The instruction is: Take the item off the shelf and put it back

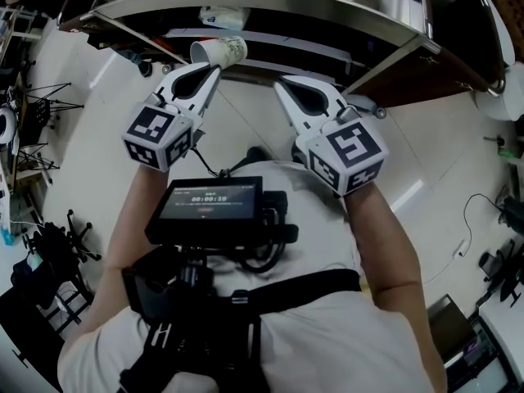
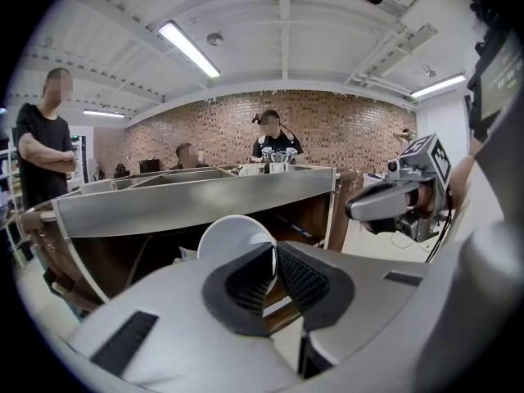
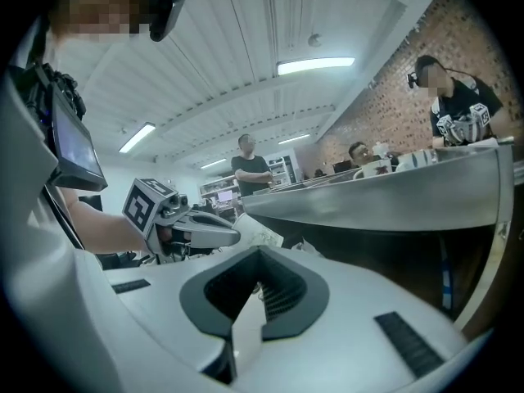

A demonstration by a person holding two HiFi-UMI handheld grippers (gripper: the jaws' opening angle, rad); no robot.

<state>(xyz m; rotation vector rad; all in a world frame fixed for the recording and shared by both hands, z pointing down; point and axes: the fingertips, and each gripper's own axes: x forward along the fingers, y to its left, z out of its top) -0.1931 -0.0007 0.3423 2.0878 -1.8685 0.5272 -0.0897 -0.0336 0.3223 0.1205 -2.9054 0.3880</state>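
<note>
**Paper cup pinched in the left gripper, in front of the steel shelf rack**

The steel shelf rack [image 1: 270, 2] spans the top of the head view, a bright curved lip above a darker, cluttered tier. The left gripper [image 1: 214, 70] has its jaws drawn narrow on the wall of the paper cup [image 1: 223, 51]. The cup lies tipped on its side just below that lip. Gripping it at the rim probably keeps the body free for setting down. The right gripper [image 1: 282, 84] is beside it and apart from the cup, jaws together on nothing, seemingly kept out of the way. Open floor lies beneath both. The lip and a slanted brace [image 1: 135, 38] are the edges to clear.
</note>
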